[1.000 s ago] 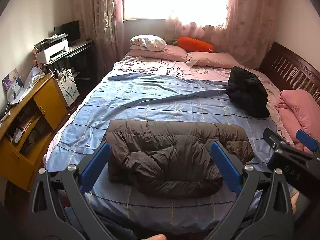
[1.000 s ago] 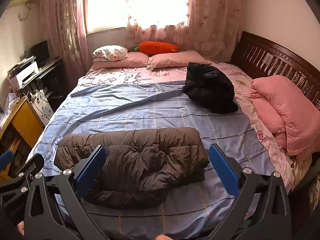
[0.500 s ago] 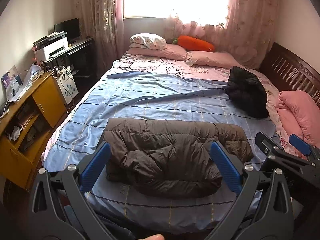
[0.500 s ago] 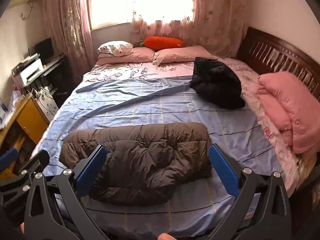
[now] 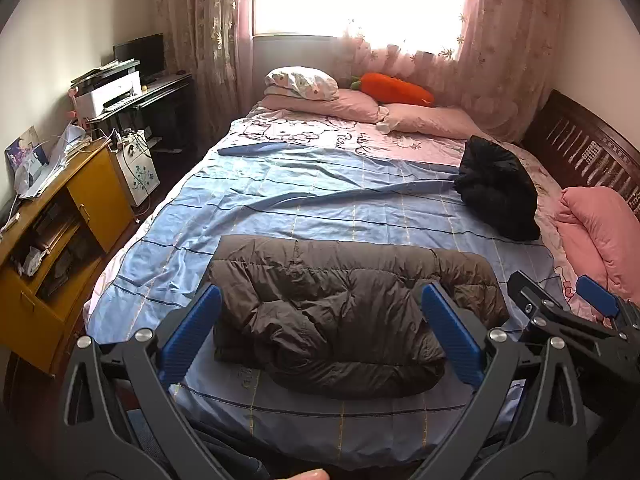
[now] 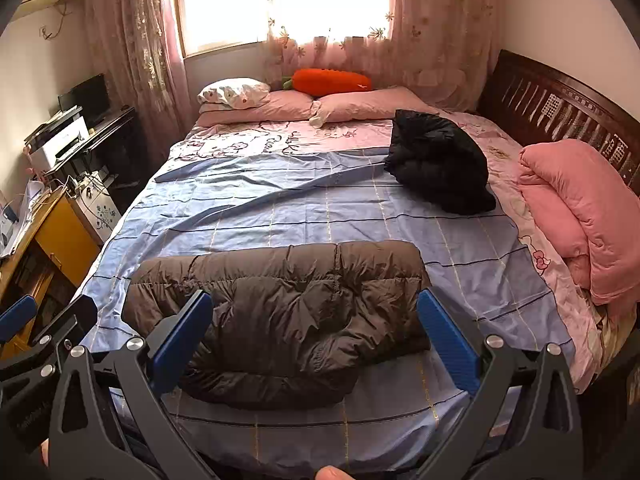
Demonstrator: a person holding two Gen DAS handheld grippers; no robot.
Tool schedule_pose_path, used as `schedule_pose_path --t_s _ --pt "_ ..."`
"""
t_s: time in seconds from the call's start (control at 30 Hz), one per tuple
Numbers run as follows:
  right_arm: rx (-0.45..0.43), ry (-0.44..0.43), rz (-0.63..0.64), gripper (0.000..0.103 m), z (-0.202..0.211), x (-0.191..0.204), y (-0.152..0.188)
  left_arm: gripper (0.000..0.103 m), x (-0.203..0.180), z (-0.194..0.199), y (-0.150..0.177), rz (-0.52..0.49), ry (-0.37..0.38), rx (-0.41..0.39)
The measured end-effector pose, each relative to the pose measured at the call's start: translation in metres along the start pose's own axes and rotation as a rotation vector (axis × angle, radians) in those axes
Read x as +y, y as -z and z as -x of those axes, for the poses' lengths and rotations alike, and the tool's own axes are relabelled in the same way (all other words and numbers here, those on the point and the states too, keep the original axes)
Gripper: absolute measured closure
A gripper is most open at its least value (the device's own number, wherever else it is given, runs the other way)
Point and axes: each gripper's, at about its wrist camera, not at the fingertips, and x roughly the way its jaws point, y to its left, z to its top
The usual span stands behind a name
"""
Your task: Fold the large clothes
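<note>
A brown puffer jacket (image 5: 344, 312) lies folded into a block on the blue sheet near the bed's front edge; it also shows in the right wrist view (image 6: 280, 320). My left gripper (image 5: 320, 328) is open and empty, held above and in front of the jacket, apart from it. My right gripper (image 6: 312, 328) is open and empty too, beside the left one. The right gripper shows at the right of the left wrist view (image 5: 568, 312). A black jacket (image 6: 436, 168) lies crumpled at the far right of the bed.
The bed (image 6: 280, 208) has a blue striped sheet, pink pillows (image 6: 360, 106) and an orange carrot cushion (image 6: 328, 80) at the head. A folded pink quilt (image 6: 580, 208) lies along the right side by the dark headboard. A yellow cabinet (image 5: 60, 232) and printer desk stand left.
Both grippers have drawn back and risen a little from the folded brown jacket. The jacket itself has not moved.
</note>
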Motion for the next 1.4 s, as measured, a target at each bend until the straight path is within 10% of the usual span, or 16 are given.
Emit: schedule_pose_path --t_s 1.4 --pt "-0.001 -0.001 0.005 0.001 -0.0007 -0.002 -0.0007 0.002 -0.0059 0.0002 0.0027 0.007 -0.01 0.004"
